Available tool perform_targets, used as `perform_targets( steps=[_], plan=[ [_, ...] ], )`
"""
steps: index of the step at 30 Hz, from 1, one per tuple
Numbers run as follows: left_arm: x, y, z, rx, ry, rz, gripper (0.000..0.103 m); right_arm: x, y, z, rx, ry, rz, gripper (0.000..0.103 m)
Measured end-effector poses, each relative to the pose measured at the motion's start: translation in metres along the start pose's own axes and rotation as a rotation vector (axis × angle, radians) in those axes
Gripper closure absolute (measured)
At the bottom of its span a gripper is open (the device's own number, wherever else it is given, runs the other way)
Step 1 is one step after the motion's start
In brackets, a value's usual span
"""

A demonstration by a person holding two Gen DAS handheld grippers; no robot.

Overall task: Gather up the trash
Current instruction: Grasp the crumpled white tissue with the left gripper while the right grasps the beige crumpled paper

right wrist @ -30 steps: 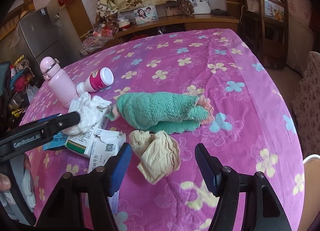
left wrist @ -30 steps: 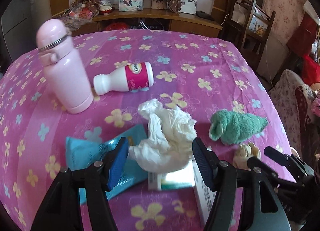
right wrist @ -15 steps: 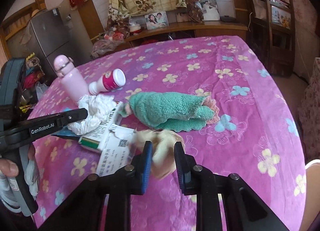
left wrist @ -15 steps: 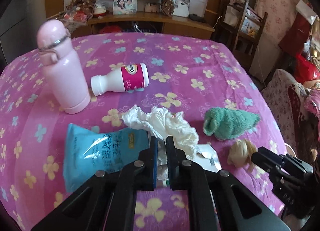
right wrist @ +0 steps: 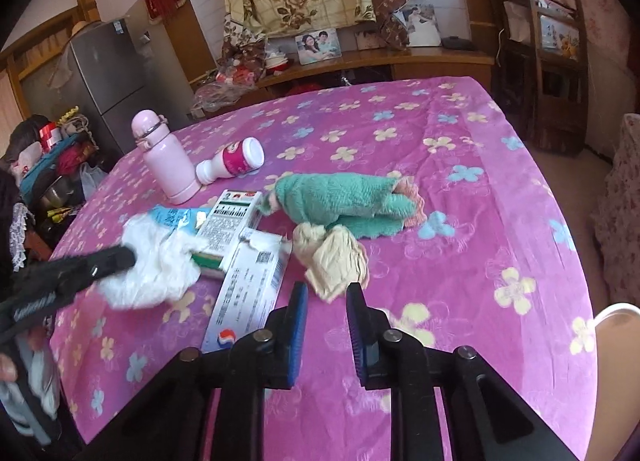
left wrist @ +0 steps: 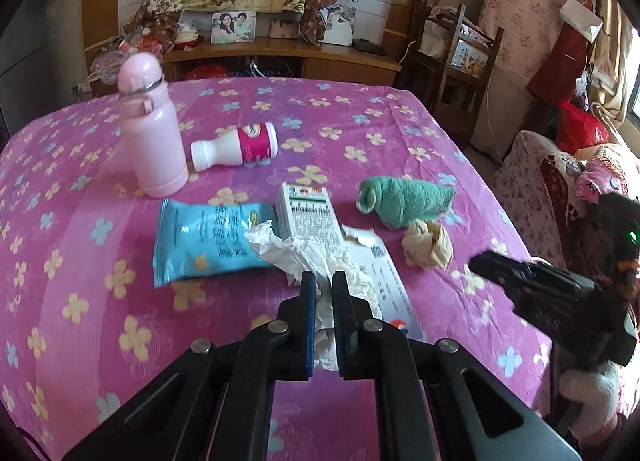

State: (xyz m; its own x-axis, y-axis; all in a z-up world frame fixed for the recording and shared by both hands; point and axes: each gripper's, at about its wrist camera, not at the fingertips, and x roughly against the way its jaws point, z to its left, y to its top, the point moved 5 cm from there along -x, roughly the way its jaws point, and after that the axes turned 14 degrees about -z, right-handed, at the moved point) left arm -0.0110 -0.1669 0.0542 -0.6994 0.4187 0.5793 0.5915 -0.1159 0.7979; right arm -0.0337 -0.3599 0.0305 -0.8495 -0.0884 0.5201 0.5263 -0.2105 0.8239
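Barcode on carton [left wrist: 310,211], bottle [left wrist: 236,146] label unreadable

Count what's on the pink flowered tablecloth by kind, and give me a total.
Crumpled paper wads: 2, white tissue and beige wad
Bottles: 2, pink flask and small yogurt bottle
Snack bags: 1, blue
Cartons: 2, green-and-white box and flattened toothpaste box
Cloths: 1, green towel
Total: 8
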Motion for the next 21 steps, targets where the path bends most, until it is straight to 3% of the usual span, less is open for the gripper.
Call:
perform_targets(
  steps=[7, 8, 9, 10, 11, 14, 16, 18, 21],
  plan=[
    [0.004, -0.024, 0.012, -0.002, 0.002, 0.045, 0.095, -0.044, -0.002, 0.001, 0.024, -0.018, 0.055, 0.075],
    [0.004, -0.03, 0.014, -0.009, 0.011, 0.053, 0.095, -0.047, -0.002, 0.001, 0.023, -0.022, 0.054, 0.069],
    [0.003, -0.034, 0.017, -0.017, 0.022, 0.06, 0.095, -0.05, -0.001, 0.001, 0.021, -0.022, 0.052, 0.044],
    [0.002, -0.039, 0.019, -0.024, 0.037, 0.067, 0.095, -0.051, 0.0, 0.001, 0.01, -0.011, 0.048, 0.028],
    [0.001, -0.042, 0.021, -0.026, 0.042, 0.074, 0.095, -0.051, 0.0, 0.001, -0.002, 0.006, 0.043, 0.018],
    [-0.004, -0.049, 0.026, -0.017, 0.044, 0.087, 0.093, -0.049, 0.003, 0.001, 0.008, -0.017, 0.025, 0.018],
    [-0.007, -0.051, 0.028, -0.011, 0.047, 0.088, 0.084, -0.05, 0.004, 0.0, 0.016, -0.022, 0.027, 0.018],
    [-0.011, -0.051, 0.03, 0.0, 0.05, 0.087, 0.051, -0.057, 0.005, -0.003, 0.017, -0.036, 0.049, 0.018],
    [-0.015, -0.05, 0.031, 0.024, 0.061, 0.07, 0.044, -0.067, 0.003, -0.005, 0.007, -0.031, 0.069, 0.02]
  ],
)
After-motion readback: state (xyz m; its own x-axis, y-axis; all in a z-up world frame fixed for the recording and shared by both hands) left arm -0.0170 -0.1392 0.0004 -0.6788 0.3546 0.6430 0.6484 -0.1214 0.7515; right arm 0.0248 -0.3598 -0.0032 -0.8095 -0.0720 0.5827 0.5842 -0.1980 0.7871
